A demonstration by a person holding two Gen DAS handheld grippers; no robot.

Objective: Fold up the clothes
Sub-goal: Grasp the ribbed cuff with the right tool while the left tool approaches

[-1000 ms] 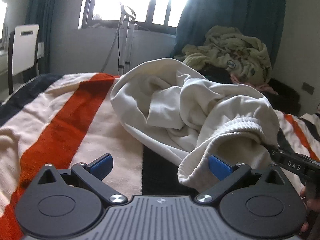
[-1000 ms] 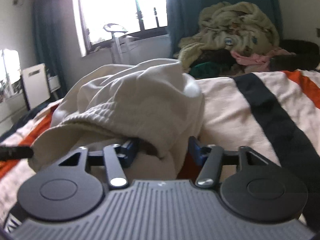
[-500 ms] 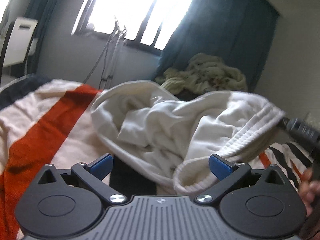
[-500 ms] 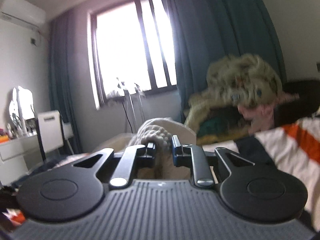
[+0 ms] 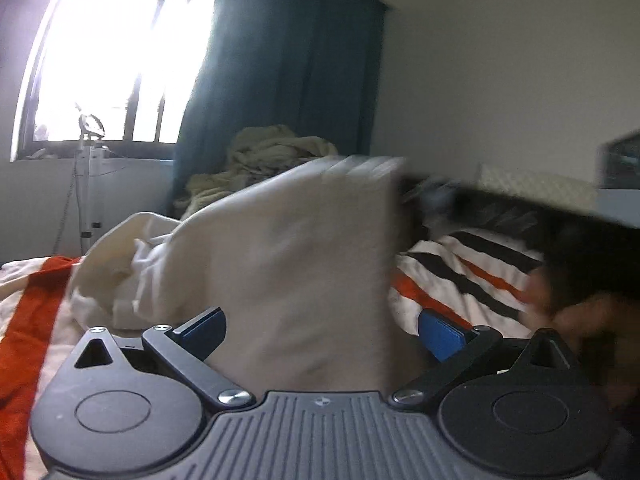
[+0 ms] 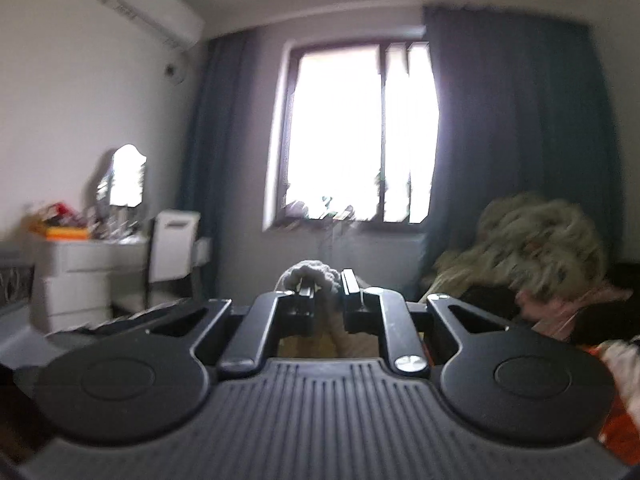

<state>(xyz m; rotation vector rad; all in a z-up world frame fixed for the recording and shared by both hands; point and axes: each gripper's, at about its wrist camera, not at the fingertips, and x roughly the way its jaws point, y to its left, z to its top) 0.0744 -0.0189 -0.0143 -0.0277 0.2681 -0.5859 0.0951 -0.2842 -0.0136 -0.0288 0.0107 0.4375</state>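
— Where is the cream garment (image 5: 296, 264)?

— Up in the air over the striped blanket (image 5: 460, 276). My right gripper (image 6: 326, 286) pinches its ribbed edge (image 6: 312, 274), fingers nearly together. My left gripper (image 5: 320, 330) is wide, the cloth hanging between its fingers.

— What shows only on the right?

— The dresser (image 6: 76, 276) and the white chair (image 6: 172, 246)

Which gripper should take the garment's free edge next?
Left. The left gripper is open with the cream garment hanging between its fingers; the right gripper is already shut on the ribbed hem.
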